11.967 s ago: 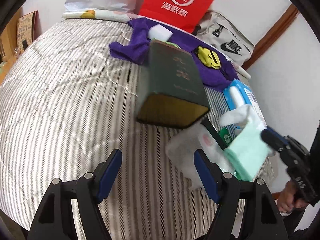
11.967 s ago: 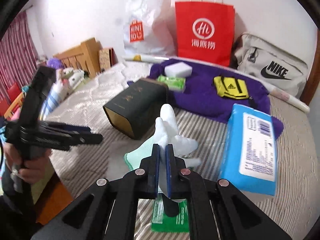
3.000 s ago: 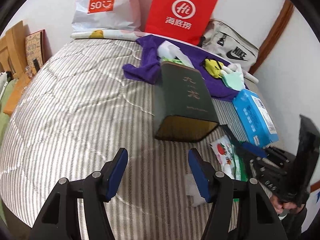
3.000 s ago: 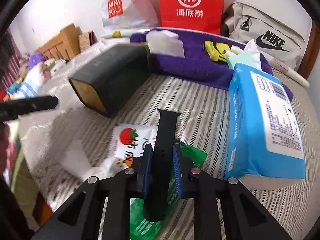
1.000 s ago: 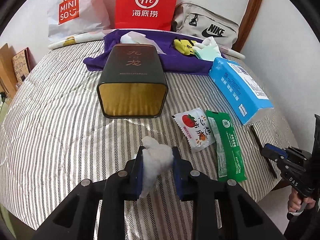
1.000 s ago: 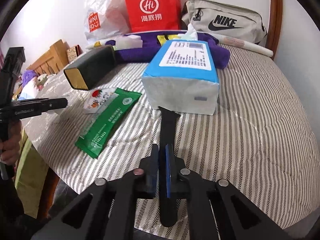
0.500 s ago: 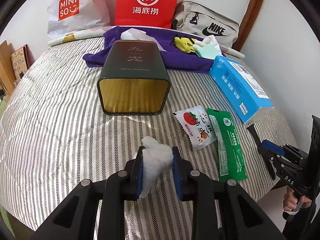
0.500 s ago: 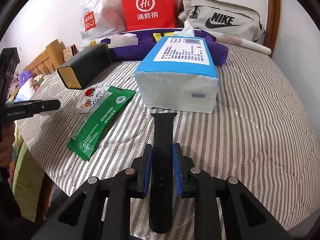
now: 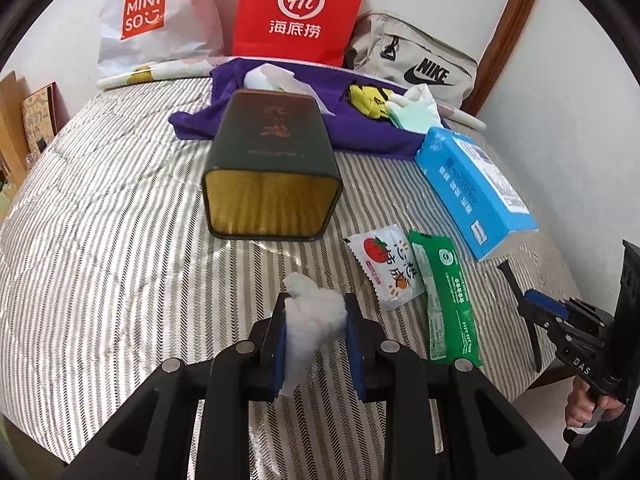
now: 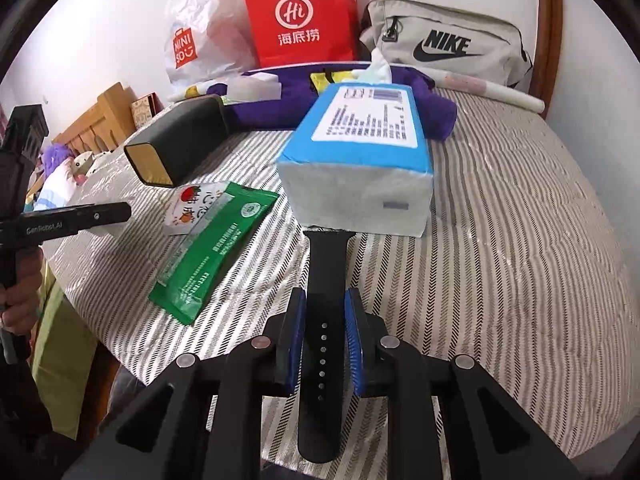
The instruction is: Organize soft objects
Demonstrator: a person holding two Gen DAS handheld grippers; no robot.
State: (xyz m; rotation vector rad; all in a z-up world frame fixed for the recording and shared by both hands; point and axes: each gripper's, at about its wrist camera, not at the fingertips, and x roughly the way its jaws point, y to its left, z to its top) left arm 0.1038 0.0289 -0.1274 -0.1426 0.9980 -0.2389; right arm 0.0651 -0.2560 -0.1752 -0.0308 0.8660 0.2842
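Right tongs [image 10: 325, 336] newly spread beside black strap [image 10: 323, 300]; left tongs [image 9: 315, 336] pinching white wad [image 9: 314, 320].

Left gripper [image 9: 315, 334], wide open and empty twelve and three seconds back, now clamps crumpled white fabric wad [image 9: 310, 326] between blue pads; wad sticks out ahead of fingertips.

Right gripper [image 10: 325, 330]: twelve seconds back it pinches white-and-mint glove; now flat black rubber watch strap [image 10: 325, 320] lies between fingers, far end touching blue tissue pack [image 10: 360, 152]. Jaws have just opened from tight pinch; slight gaps show between pads and strap.

Glove [image 9: 416, 110] now on purple cloth [image 9: 360, 128], far beyond fingertips.
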